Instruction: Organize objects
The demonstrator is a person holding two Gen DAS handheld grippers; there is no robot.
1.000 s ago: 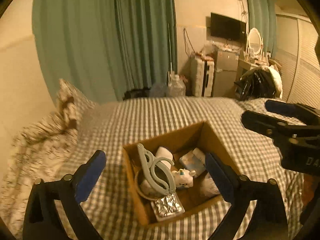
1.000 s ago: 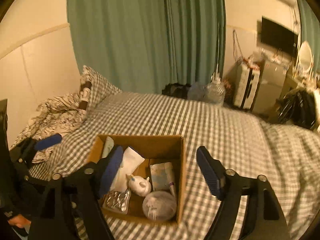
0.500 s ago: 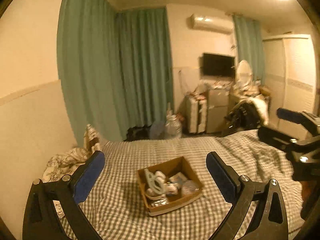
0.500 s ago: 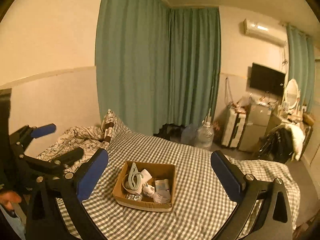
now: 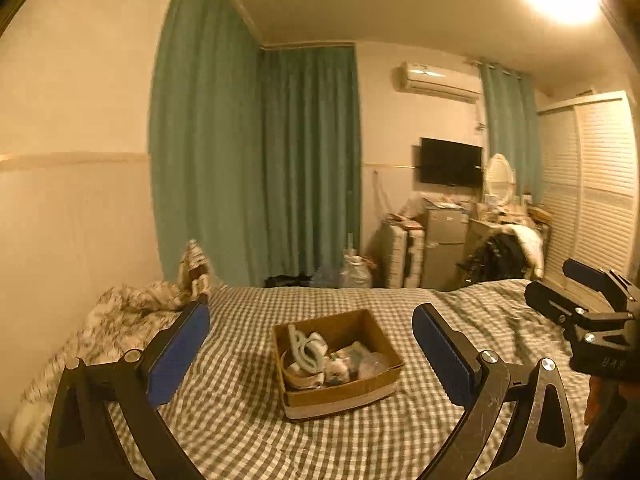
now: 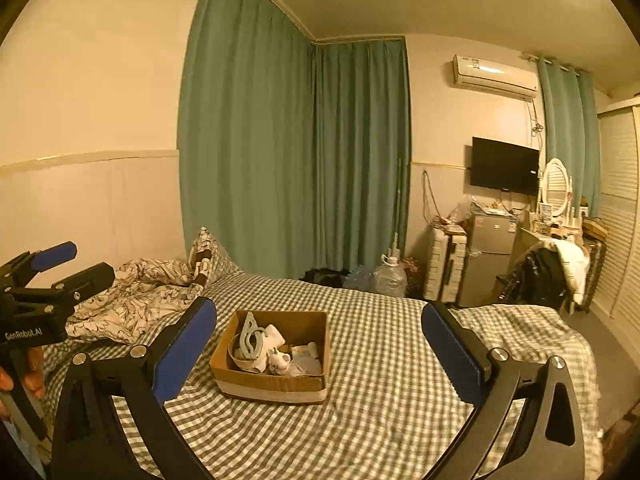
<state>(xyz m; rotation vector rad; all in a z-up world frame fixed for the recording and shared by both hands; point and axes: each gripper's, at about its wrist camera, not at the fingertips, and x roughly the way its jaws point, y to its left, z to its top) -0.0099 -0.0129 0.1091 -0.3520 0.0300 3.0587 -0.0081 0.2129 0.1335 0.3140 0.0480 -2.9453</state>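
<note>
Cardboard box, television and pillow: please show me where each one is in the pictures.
Cardboard box (image 6: 276, 386), right wrist view, on its front wall.
Television (image 6: 505, 166), right wrist view, on the middle of its dark screen.
Pillow (image 6: 210, 254), right wrist view, on its checked cover.

Bare checked bedspread (image 6: 384, 364) all around the box (image 6: 276, 388); rumpled quilt (image 6: 132, 300), seemingly well left.

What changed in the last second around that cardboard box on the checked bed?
Both grippers, left and right, pulled up and back from the brown cardboard box, open and empty-handed. The box, its clutter and the grey checked bedspread stayed put.
</note>
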